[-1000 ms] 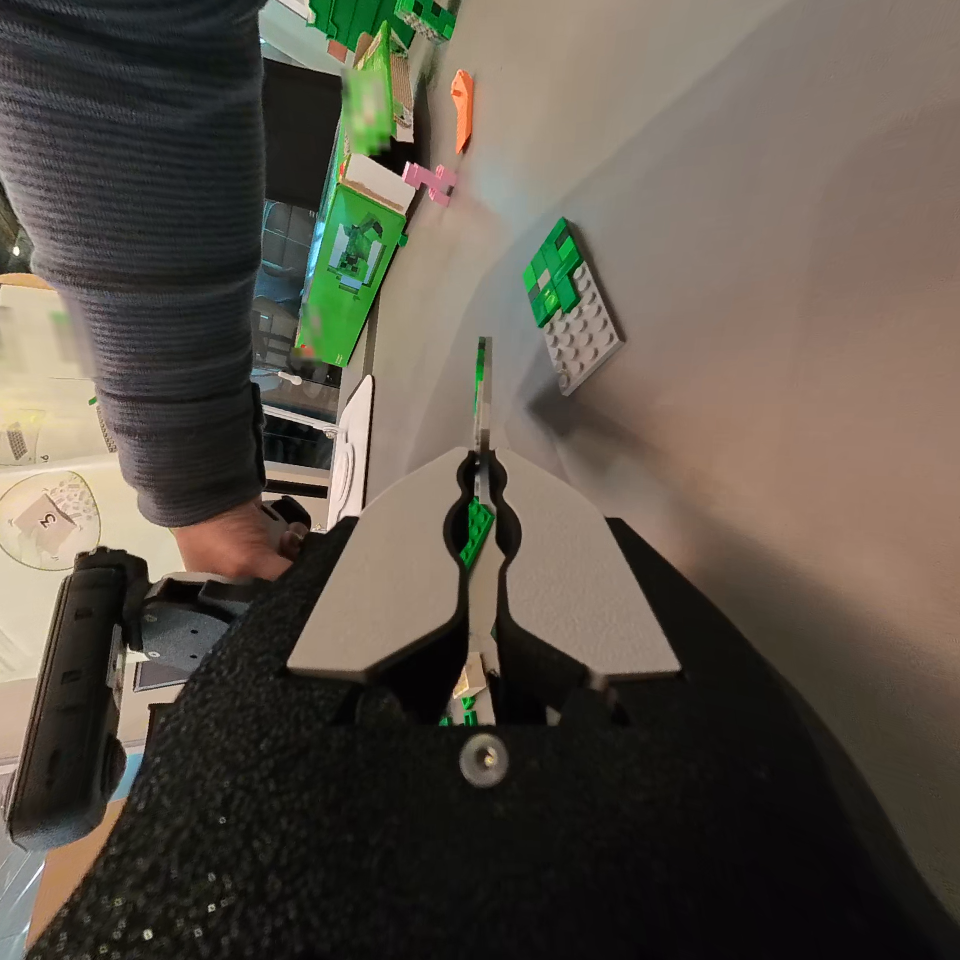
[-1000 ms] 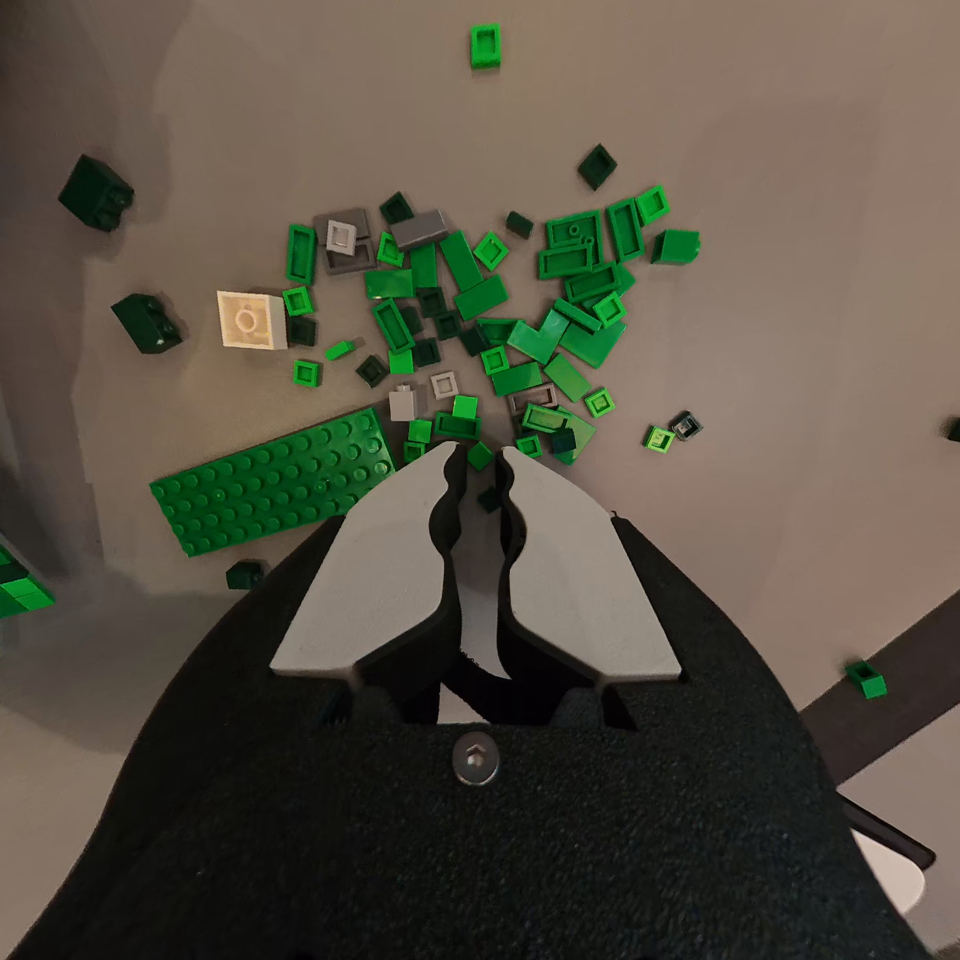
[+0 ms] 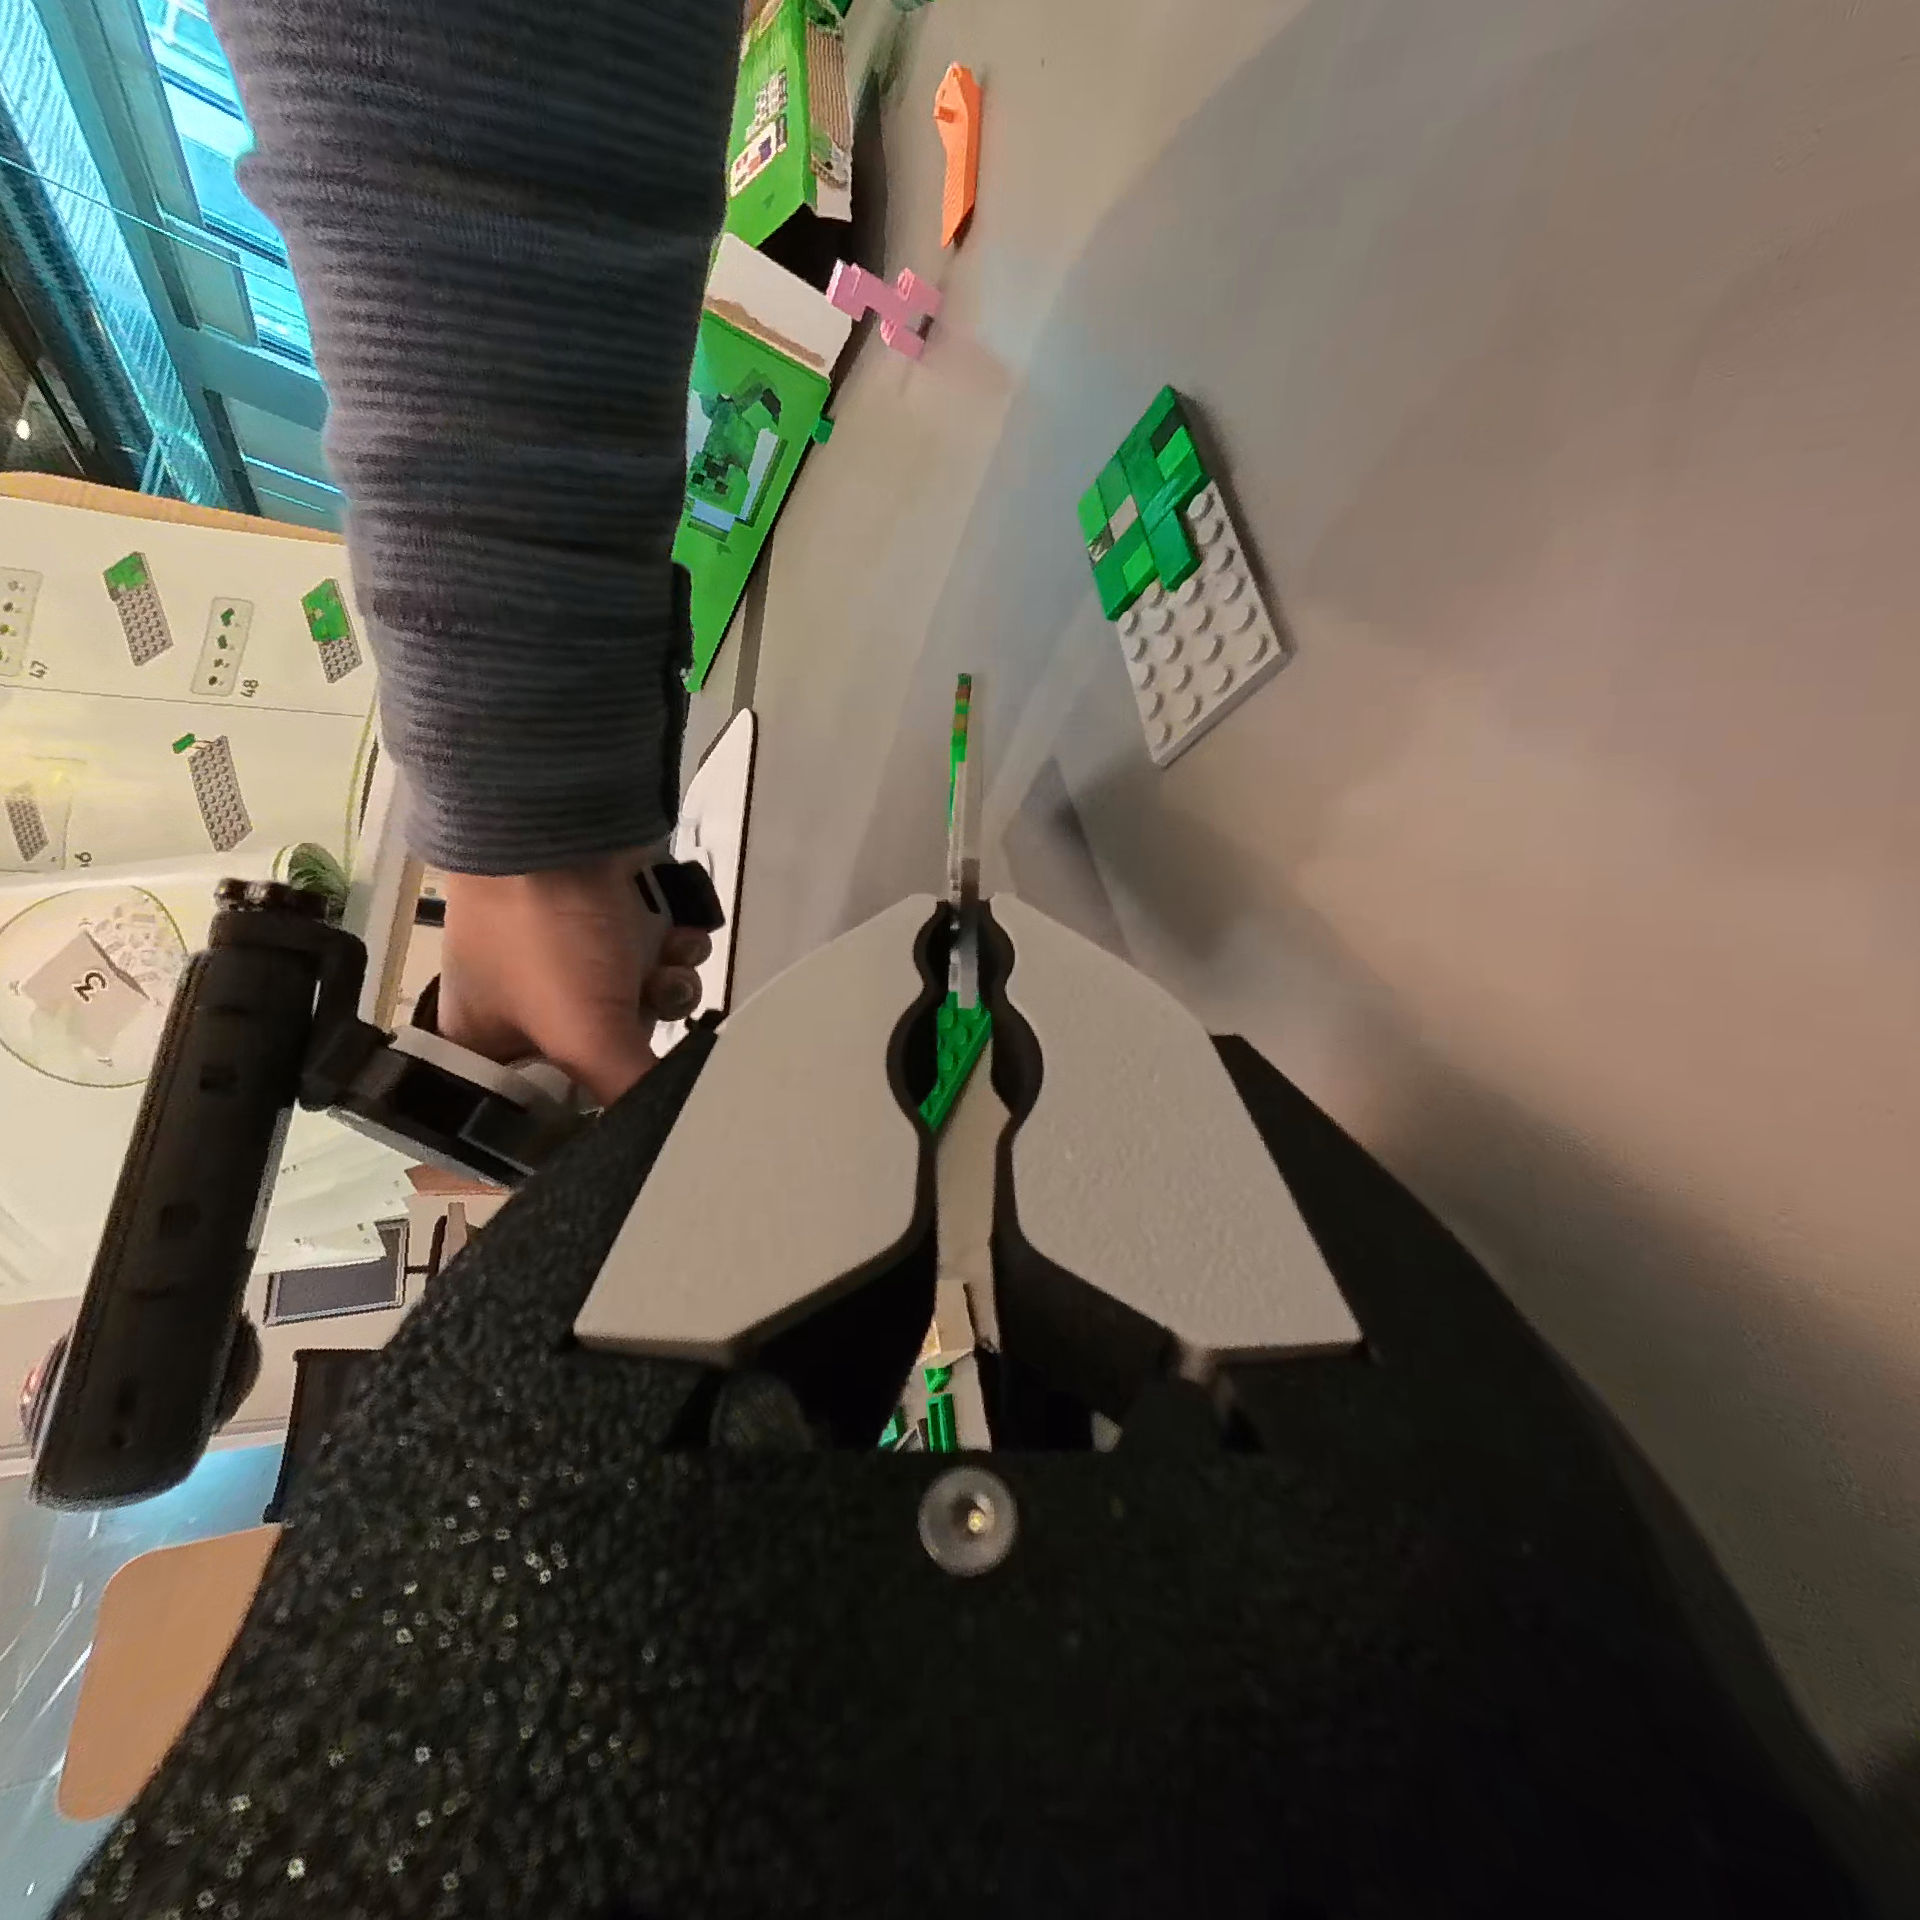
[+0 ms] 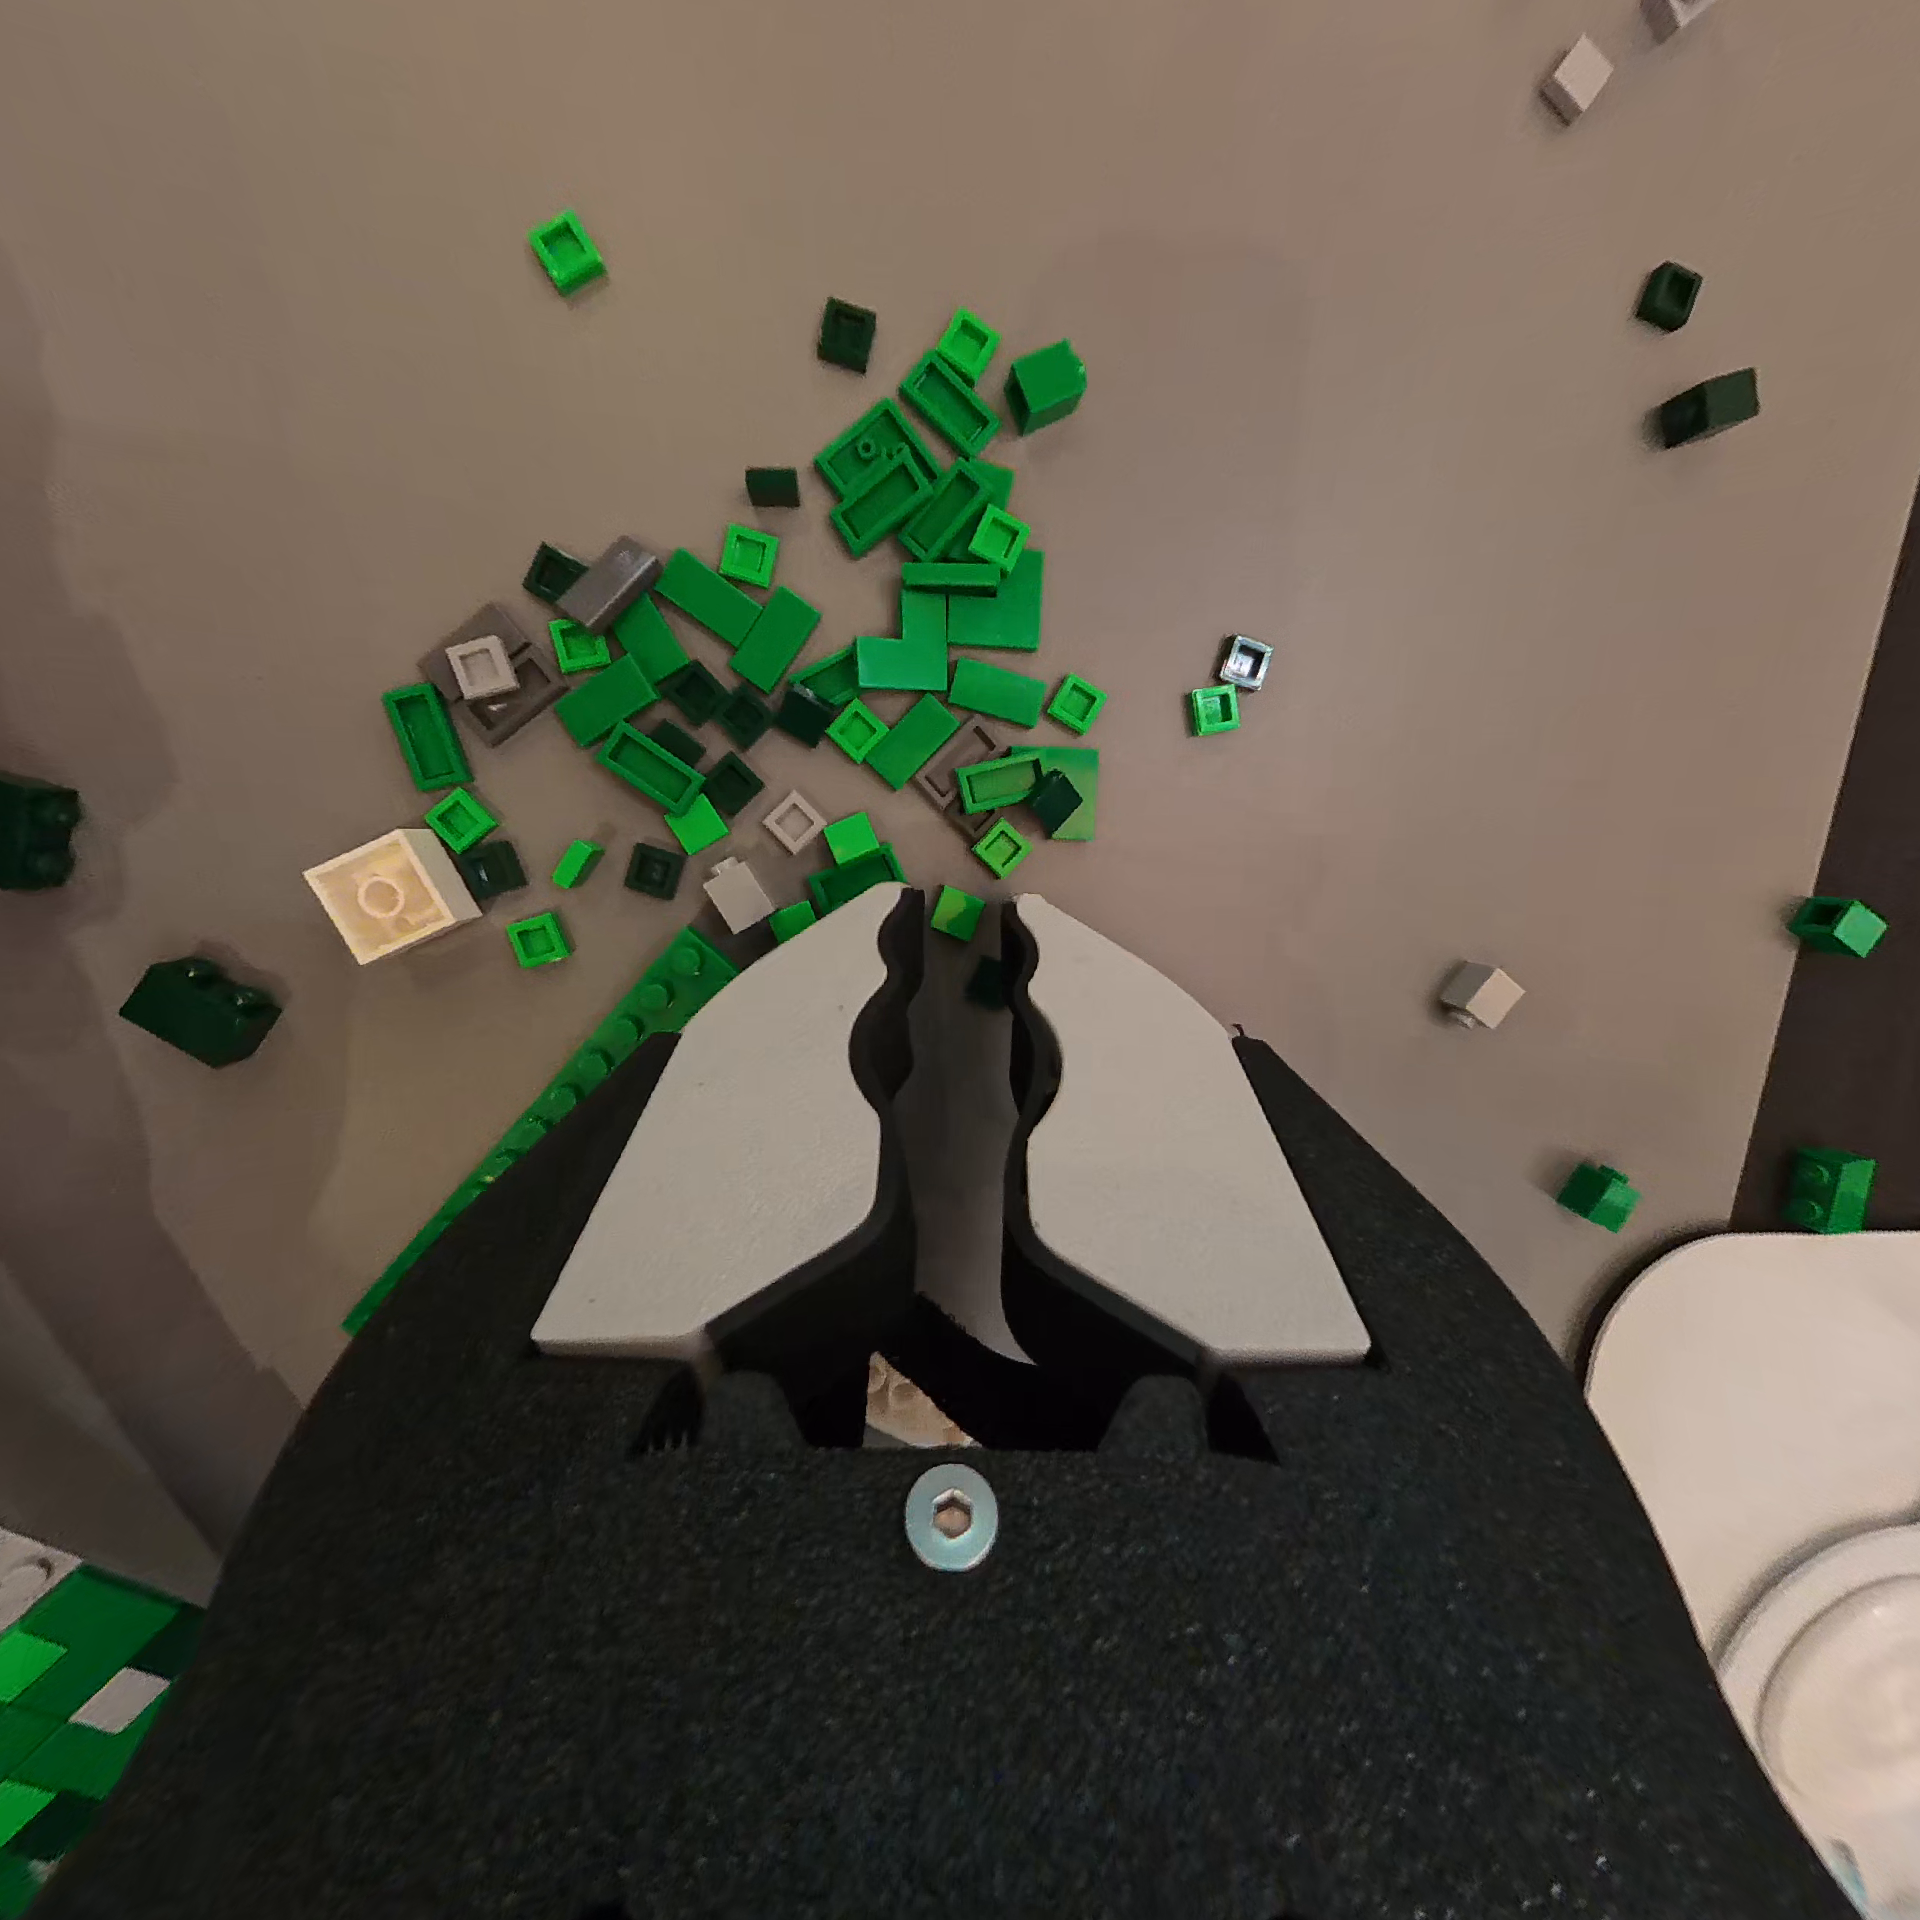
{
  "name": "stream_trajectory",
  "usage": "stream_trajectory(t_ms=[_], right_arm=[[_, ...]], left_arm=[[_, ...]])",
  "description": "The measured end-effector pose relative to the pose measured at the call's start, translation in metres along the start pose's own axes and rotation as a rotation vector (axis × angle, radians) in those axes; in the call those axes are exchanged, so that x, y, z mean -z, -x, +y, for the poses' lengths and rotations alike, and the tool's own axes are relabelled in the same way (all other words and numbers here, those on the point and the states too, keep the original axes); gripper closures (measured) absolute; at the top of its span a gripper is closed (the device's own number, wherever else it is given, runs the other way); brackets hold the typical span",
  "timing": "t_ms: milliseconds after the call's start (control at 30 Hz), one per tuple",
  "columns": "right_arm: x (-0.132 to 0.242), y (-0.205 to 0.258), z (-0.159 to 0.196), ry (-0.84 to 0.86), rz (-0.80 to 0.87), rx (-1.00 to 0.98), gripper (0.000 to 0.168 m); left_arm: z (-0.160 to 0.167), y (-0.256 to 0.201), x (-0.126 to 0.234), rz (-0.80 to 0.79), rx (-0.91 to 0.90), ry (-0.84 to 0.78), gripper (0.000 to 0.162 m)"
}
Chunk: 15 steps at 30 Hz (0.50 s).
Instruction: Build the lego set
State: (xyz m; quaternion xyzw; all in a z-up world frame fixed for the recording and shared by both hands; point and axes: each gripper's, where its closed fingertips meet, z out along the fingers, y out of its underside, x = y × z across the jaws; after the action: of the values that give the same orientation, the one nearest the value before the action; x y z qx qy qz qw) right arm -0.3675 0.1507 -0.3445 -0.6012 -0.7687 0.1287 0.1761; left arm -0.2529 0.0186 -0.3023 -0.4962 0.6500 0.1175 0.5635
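Observation:
My left gripper point(image 3: 961, 902) is shut on a thin grey plate with green tiles point(image 3: 964, 790), seen edge-on and held above the table. A second grey plate, partly covered with green tiles point(image 3: 1184, 582), lies flat on the grey table beyond it. My right gripper point(image 4: 961, 914) is open, low over a pile of loose green and grey tiles point(image 4: 790, 665). A small green tile point(image 4: 958, 912) lies between its fingertips, with gaps on both sides. A long green plate point(image 4: 582, 1081) lies partly under the left finger.
A person's hand point(image 3: 561, 997) holds the other gripper at the left. A green box point(image 3: 743, 468), an orange tool point(image 3: 958, 145), a pink figure point(image 3: 883, 301) and a booklet point(image 3: 156, 675) lie beyond. A white brick point(image 4: 390, 894), dark green bricks point(image 4: 203, 1008) and a white dish point(image 4: 1766, 1455) surround the pile. The grippers' ends are close to 20 cm from one another.
My right gripper has turned over the pile, so the long green plate now runs under its left finger. The small green tile stays between its tips. My left gripper still holds its plate.

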Motion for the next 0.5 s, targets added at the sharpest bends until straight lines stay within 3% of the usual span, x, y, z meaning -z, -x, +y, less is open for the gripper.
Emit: stream_trajectory(t_ms=[33,500], right_arm=[[-0.0003,-0.0006,-0.0002,0.001,0.000,-0.004,0.155],[-0.0009,-0.0002,-0.0008,0.019,0.000,0.012,0.157]], left_arm=[[0.0000,-0.0001,0.0000,0.000,-0.001,0.001,0.158],[0.0007,-0.0007,-0.0003,0.005,0.003,0.006,0.158]])
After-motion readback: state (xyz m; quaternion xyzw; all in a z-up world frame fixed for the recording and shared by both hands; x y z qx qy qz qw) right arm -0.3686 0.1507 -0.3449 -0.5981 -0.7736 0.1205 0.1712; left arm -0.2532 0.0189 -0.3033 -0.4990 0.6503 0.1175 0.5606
